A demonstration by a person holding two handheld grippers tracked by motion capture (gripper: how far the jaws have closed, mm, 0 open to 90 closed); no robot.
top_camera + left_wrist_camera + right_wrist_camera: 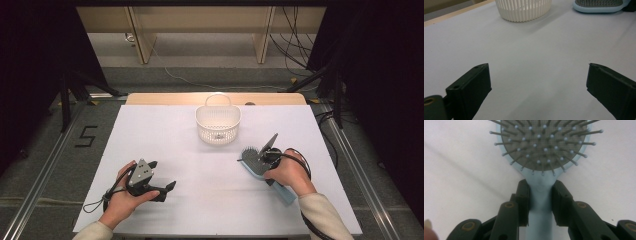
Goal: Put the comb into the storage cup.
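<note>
A light blue hairbrush [251, 160] with grey bristles lies bristles-up on the white table, right of centre. My right gripper [263, 166] is shut on its handle just behind the head. In the right gripper view both black jaws press the sides of the handle [541, 202], with the gripper [541, 187] pointing at the bristle pad [541, 142]. My left gripper [162, 174] rests at the front left with its jaws wide open and nothing between them. Seen from the left gripper [539, 75], only bare table lies ahead, and the hairbrush [599, 5] shows at the far top right.
A white slatted plastic basket [218, 131] with a loop handle stands at the table's far middle, also visible as the basket [524, 11] in the left gripper view. Something small lies inside it. Cables run over the floor beyond the table.
</note>
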